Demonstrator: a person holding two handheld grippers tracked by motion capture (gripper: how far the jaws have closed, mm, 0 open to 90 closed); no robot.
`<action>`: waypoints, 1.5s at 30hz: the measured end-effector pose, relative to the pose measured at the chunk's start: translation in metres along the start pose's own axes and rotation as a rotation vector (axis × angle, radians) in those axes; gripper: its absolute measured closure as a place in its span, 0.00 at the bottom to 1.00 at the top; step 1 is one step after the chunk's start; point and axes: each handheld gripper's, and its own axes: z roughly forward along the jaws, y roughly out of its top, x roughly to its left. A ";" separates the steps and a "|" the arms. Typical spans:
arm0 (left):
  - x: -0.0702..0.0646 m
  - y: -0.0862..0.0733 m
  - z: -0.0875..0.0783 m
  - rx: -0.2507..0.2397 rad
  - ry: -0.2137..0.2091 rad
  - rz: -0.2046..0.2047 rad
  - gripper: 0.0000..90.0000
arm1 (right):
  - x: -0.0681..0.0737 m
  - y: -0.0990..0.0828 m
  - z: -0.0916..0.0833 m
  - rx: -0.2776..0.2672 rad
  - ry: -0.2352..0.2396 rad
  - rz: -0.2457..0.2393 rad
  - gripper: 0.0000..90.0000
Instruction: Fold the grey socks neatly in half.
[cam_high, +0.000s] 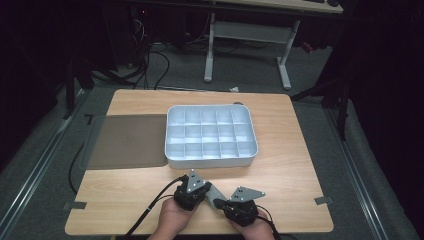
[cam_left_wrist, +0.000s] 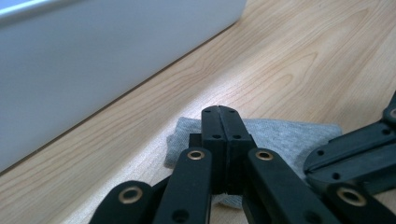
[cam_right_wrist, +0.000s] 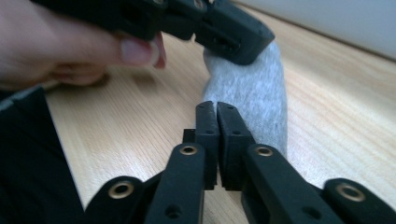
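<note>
Sitting empty on table (cam_high: 125, 197), white compartment tray (cam_high: 210, 135), grey sock (cam_high: 215, 192) just outside

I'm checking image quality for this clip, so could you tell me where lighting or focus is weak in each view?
High view: wooden table lit, surroundings nearly black, compartment tray slightly overexposed. Left gripper view: grey sock sharp, tray wall soft. Right gripper view: the hand is blurred, left gripper dark.

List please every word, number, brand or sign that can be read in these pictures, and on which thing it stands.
None: no readable text on the white compartment tray, the grey sock, the wooden table, the dark mat, or the left tongs and right tongs.
</note>
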 end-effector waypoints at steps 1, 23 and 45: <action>0.000 0.000 0.000 -0.002 -0.005 -0.005 1.00 | 0.000 0.002 -0.003 -0.011 0.005 0.004 0.96; 0.007 -0.003 0.002 -0.044 -0.053 -0.014 0.99 | -0.024 0.029 0.013 0.133 -0.028 0.164 0.51; 0.026 -0.018 -0.021 0.018 -0.017 -0.049 0.84 | -0.021 0.026 0.018 0.125 -0.005 0.183 0.56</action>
